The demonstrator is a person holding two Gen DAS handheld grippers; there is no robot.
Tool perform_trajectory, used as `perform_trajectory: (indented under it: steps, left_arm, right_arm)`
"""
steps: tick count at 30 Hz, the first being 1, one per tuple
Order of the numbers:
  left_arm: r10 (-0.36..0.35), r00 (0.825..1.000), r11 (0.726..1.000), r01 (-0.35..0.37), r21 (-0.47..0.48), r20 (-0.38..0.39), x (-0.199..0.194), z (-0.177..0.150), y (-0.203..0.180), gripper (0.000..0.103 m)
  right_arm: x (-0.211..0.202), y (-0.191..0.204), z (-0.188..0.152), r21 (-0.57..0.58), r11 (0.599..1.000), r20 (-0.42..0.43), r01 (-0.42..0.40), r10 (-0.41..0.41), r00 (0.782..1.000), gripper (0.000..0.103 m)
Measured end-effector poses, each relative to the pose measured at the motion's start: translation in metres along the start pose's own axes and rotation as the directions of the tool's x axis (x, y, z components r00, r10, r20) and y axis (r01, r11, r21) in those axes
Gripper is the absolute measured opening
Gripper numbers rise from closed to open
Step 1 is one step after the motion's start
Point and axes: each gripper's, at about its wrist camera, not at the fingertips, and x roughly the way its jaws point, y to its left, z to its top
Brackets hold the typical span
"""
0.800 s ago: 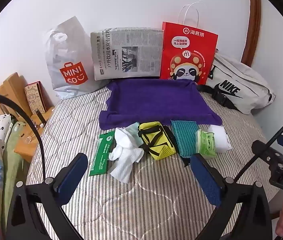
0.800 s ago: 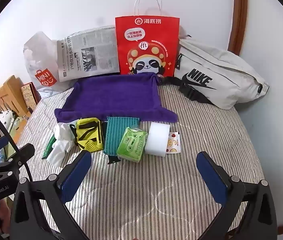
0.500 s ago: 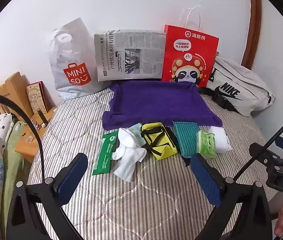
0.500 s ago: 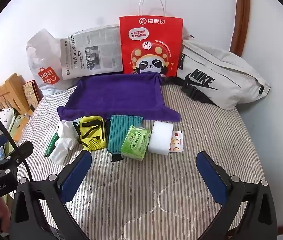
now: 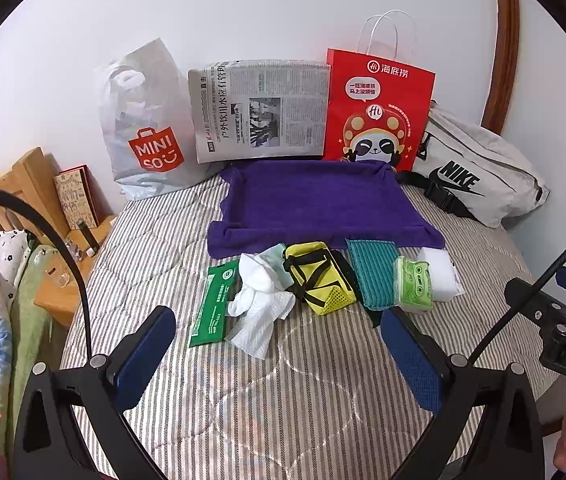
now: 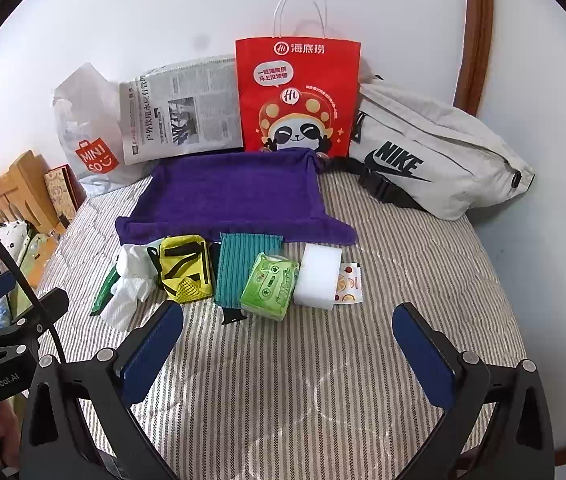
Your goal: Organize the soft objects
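We hold the left gripper (image 5: 277, 344) and the right gripper (image 6: 287, 340) above the striped bed cover (image 6: 323, 380); both sets of jaws stand wide apart with nothing between the blue pads; both point obliquely down at the bed.

The soft objects lie in one row toward 12 o'clock of each gripper, along the near edge of the purple towel (image 6: 235, 196). In the left wrist view, from 9 o'clock to 3 o'clock, the row reads: green flat packet (image 5: 213, 304); crumpled white tissue (image 5: 261, 304), overlapping the packet's edge; yellow pouch (image 5: 319, 276) with black straps; teal ribbed cloth (image 5: 375, 272); green tissue pack (image 5: 415, 284), resting partly on the teal cloth; white sponge block (image 5: 441, 276). In the right wrist view a small fruit-print sachet (image 6: 349, 284) lies against the sponge block at its 3 o'clock side.

Behind the towel, against the wall: white shopping bag (image 5: 143, 128); folded newspaper (image 5: 261, 114); red paper bag (image 5: 377, 112); grey waist bag (image 5: 479, 164) at the 2 o'clock corner.
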Motion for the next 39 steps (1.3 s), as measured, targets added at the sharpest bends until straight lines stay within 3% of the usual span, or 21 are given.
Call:
perform_trajectory:
  steps: [39]
  left_arm:
    - [0.024, 1.000, 0.999, -0.024, 0.022, 0.004, -0.0044, -0.0024, -0.0021, 0.103]
  right_arm:
    - [-0.0060, 0.0050, -0.0002, -0.013, 1.000, 0.009, 0.001, -0.001, 1.000, 0.103]
